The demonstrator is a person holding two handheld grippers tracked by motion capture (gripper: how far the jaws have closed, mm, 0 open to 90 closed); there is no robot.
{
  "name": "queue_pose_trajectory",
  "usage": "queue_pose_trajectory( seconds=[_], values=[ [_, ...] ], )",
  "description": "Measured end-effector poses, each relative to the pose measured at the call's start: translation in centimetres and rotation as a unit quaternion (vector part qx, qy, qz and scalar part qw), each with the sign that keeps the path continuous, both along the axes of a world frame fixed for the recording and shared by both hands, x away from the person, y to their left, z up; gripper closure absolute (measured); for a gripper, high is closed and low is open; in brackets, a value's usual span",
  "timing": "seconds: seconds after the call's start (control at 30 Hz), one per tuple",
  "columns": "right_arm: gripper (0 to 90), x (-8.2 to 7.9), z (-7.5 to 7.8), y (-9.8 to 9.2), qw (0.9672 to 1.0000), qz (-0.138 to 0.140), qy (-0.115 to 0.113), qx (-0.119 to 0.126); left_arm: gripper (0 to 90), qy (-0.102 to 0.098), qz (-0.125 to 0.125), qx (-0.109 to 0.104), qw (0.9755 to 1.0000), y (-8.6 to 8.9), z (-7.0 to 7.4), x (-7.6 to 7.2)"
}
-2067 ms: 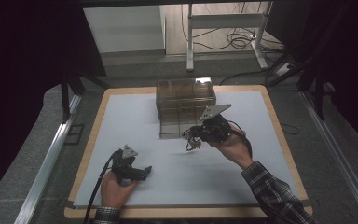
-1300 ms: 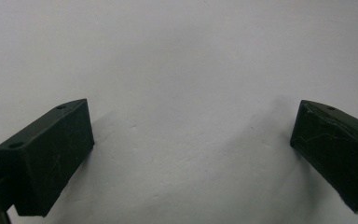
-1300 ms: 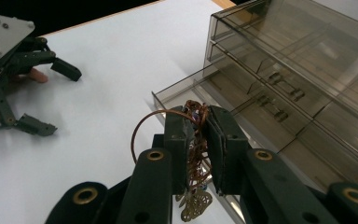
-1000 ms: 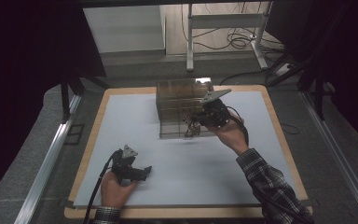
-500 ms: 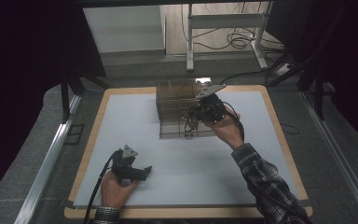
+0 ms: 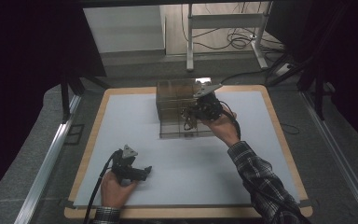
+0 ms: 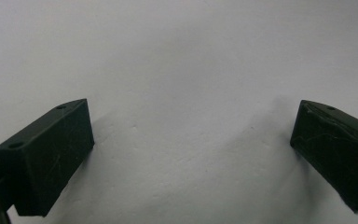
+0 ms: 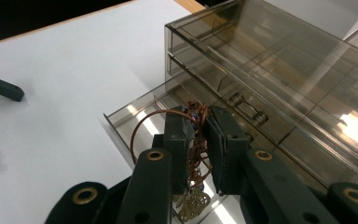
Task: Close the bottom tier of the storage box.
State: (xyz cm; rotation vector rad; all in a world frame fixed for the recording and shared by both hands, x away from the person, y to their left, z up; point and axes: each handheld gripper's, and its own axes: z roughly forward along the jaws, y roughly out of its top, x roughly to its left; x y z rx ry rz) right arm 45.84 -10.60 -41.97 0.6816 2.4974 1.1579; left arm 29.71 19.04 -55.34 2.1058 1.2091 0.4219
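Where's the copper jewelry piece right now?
Clamped in the right gripper, the copper jewelry piece hangs over the open bottom drawer of the clear drawer box, far centre in the high view.

Wooden-edged worktop [image 6: 274, 122] covered by a white sheet [image 6: 200, 168] reaching nearly to the rim. Near the far edge, at the middle, a smoky clear plastic drawer box [image 6: 172, 93] standing directly on the sheet, its lowest drawer [image 6: 168, 131] pulled out toward the near side. Toward the near left corner, left hand-held gripper [image 6: 145, 171] resting on the sheet.
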Motion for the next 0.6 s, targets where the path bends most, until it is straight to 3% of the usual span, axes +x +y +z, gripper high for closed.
queue_pose_trajectory(
  seconds=[0.6],
  values=[
    [77.2,1.0,-2.5,0.7,0.9998,-0.003,0.011,-0.016,0.0,-0.001,0.000,0.000,1.0000,0.0,0.0,0.0]
  ],
)
